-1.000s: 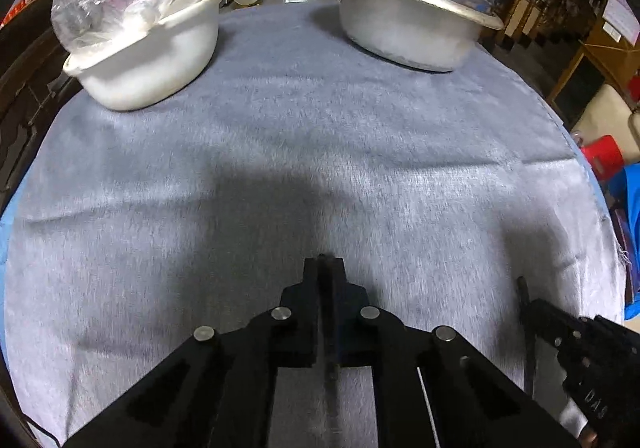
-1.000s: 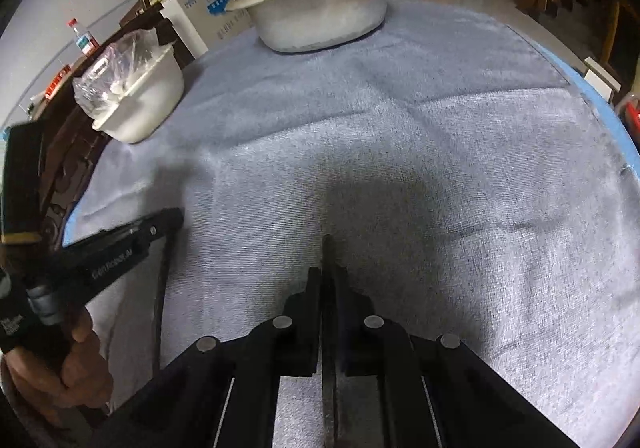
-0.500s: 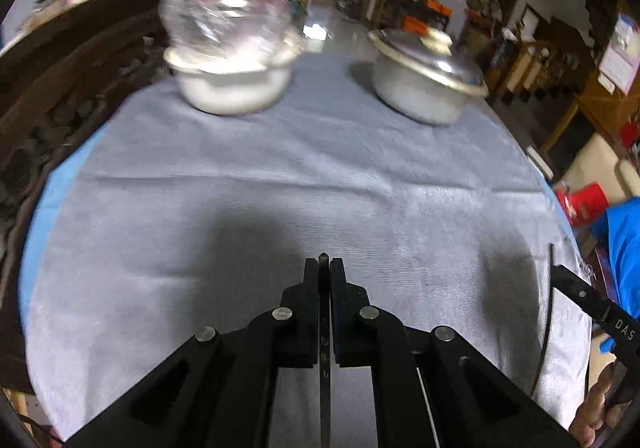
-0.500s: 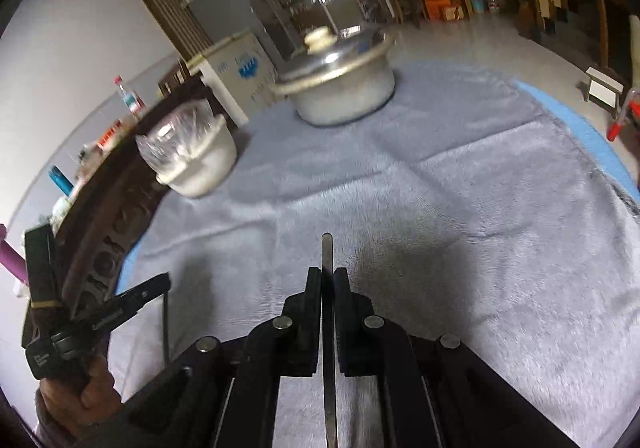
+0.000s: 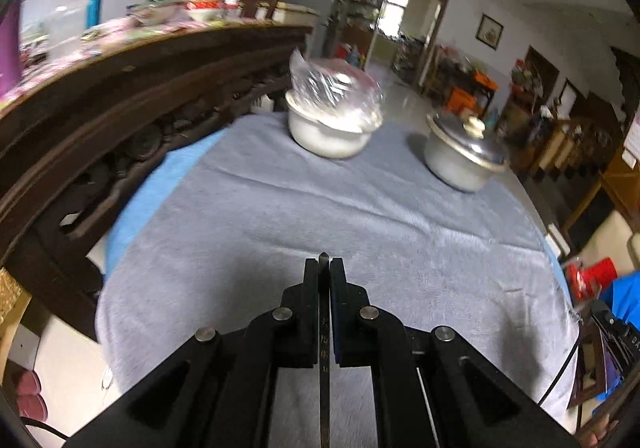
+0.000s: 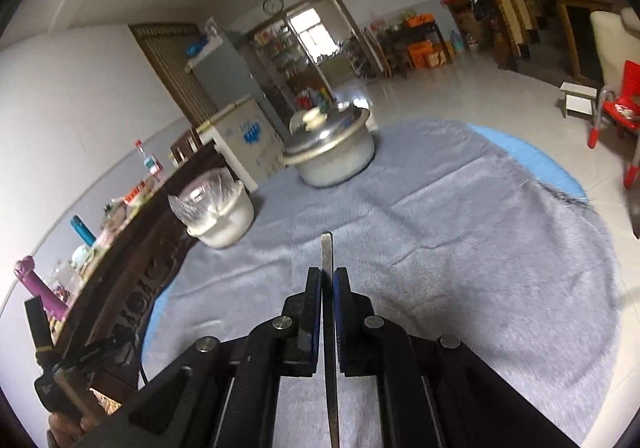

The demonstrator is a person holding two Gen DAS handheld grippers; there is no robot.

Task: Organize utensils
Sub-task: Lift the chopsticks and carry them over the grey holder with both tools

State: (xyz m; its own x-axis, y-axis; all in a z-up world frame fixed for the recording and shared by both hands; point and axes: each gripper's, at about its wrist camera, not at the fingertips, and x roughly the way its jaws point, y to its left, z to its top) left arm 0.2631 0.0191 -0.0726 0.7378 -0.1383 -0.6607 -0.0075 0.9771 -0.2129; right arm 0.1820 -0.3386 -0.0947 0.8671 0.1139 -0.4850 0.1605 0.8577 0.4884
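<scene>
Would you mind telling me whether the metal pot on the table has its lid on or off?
On. The lid sits across the metal pot, its pale knob on top, seen likewise from the left wrist.

Thin metal utensil handle (image 5: 324,344) clamped in the left gripper: small stamped characters running down it, look Chinese, not legible. Edge of the other gripper (image 5: 632,340) at far right of the left view: white letters "DA", rest cut off. Handle of the left gripper (image 6: 90,354) in the right view: white print, too blurred. White chest freezer (image 6: 248,135): blue logo, unreadable.
</scene>
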